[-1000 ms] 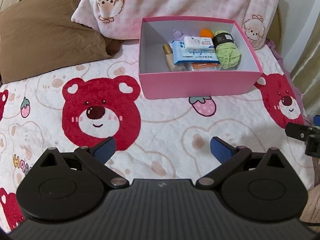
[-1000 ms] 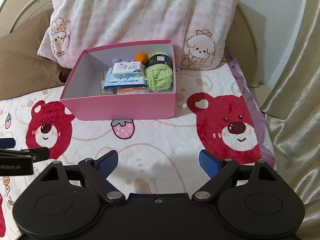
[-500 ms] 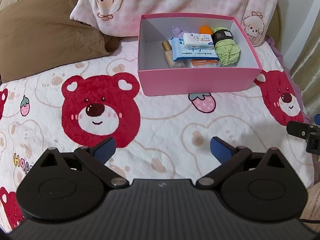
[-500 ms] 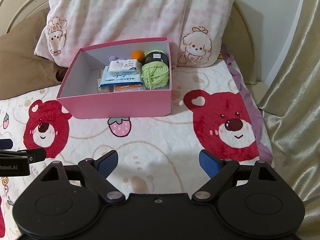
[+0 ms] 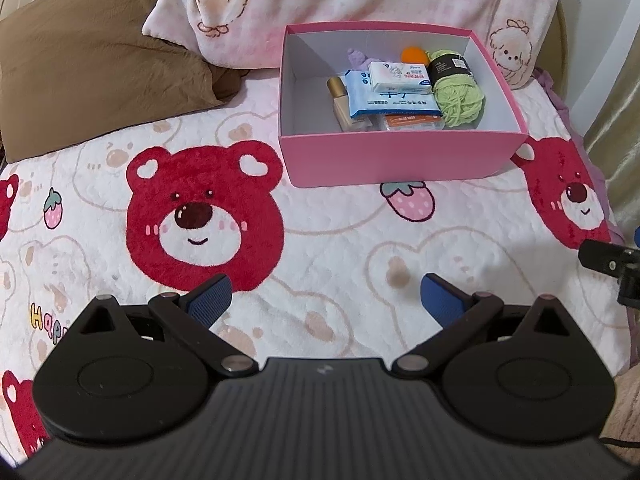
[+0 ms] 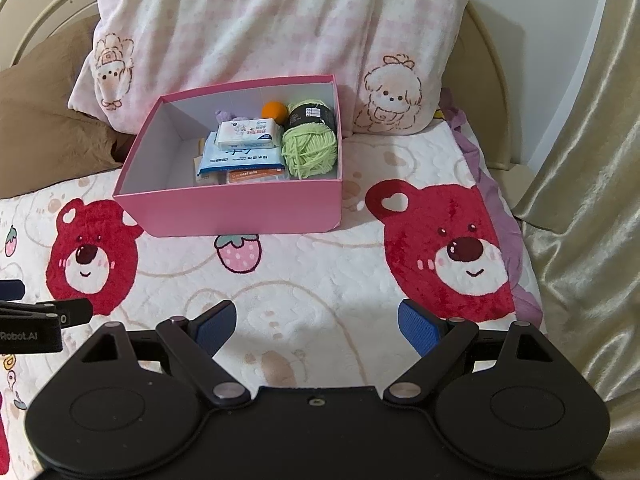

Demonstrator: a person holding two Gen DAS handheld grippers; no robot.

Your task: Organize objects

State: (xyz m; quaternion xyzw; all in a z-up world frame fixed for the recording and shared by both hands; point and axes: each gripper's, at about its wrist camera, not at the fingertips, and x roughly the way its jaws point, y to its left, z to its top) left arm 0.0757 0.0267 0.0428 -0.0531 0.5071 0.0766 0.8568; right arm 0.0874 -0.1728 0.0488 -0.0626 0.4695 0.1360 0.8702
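A pink box (image 5: 400, 156) (image 6: 240, 210) sits on the bed in front of the pillows. Inside lie a green yarn ball (image 5: 458, 98) (image 6: 308, 150), white and blue tissue packs (image 5: 400, 76) (image 6: 248, 134), an orange ball (image 5: 414, 54) (image 6: 274, 111), a beige bottle (image 5: 344, 106), an orange packet (image 5: 412, 122) and a purple item (image 5: 358, 56). My left gripper (image 5: 326, 300) hangs open over the blanket, well short of the box, holding nothing. My right gripper (image 6: 316, 326) is open too and holds nothing. Each gripper's edge shows in the other's view.
The bed is covered by a white blanket with red bears (image 5: 200, 216) (image 6: 452, 252). A pink patterned pillow (image 6: 260, 24) and a brown pillow (image 5: 92, 64) lean behind the box. A gold curtain (image 6: 584, 200) hangs at the right edge of the bed.
Both grippers have drawn back and risen slightly, so the box sits a little farther away and more of its inside shows. Both stay open; nothing in the box moved.
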